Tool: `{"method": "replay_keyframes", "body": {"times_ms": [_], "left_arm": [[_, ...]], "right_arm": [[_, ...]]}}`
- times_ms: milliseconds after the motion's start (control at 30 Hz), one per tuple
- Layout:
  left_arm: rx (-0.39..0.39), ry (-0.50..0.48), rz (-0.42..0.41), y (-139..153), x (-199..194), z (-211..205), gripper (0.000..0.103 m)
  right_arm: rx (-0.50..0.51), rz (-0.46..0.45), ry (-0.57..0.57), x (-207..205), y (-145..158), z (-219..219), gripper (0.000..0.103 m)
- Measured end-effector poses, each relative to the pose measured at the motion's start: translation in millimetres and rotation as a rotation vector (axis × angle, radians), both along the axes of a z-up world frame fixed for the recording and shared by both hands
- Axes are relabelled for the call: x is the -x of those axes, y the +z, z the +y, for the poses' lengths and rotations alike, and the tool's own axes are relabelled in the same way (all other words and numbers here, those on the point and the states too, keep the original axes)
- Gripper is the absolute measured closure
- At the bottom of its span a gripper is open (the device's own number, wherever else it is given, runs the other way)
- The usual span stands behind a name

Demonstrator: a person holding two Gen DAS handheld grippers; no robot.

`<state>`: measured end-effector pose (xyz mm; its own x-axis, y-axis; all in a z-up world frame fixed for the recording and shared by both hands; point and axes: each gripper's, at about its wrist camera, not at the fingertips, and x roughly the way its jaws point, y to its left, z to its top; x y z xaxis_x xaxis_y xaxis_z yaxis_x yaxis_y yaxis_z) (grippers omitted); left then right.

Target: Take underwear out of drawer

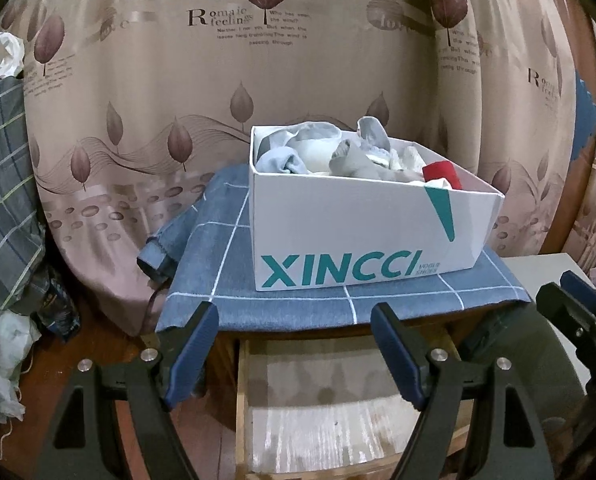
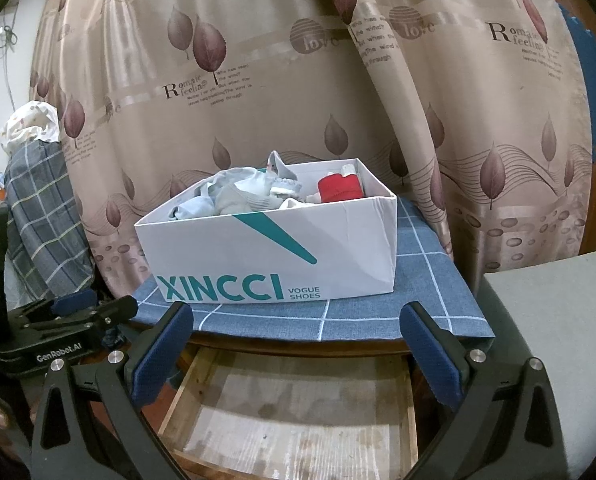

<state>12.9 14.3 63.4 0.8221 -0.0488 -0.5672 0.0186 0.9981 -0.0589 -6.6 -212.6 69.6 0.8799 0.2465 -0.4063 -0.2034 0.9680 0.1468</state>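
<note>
The wooden drawer point(image 1: 329, 412) point(image 2: 290, 412) stands pulled out under the cabinet top, and only its pale, stained bottom shows, with no clothing in the part I see. On the top sits a white XINCCI shoe box point(image 1: 357, 240) point(image 2: 258, 248) holding crumpled grey, light-blue and white underwear point(image 1: 337, 156) point(image 2: 238, 196) and a red piece point(image 1: 441, 174) point(image 2: 339, 188). My left gripper point(image 1: 296, 356) point(image 2: 98, 308) hangs open over the drawer's left half with nothing between its blue pads. My right gripper point(image 2: 296, 356) point(image 1: 565, 292) is open and empty over the drawer's front.
A blue checked cloth point(image 1: 218, 272) point(image 2: 417, 280) covers the cabinet top under the box. A leaf-print curtain point(image 1: 258, 80) hangs close behind. A plaid bundle point(image 1: 2, 200) is piled at the left, and a grey padded seat point(image 2: 557, 340) stands at the right.
</note>
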Motion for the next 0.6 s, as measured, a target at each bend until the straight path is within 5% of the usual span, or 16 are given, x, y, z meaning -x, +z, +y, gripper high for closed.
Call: {"method": "replay_keyframes", "body": {"times_ms": [600], "left_arm": [[-0.031,-0.011,0.045,-17,-6,-10,0.022]], "right_arm": [[0.011,0.001,0.013,0,-2,3,0.000]]}}
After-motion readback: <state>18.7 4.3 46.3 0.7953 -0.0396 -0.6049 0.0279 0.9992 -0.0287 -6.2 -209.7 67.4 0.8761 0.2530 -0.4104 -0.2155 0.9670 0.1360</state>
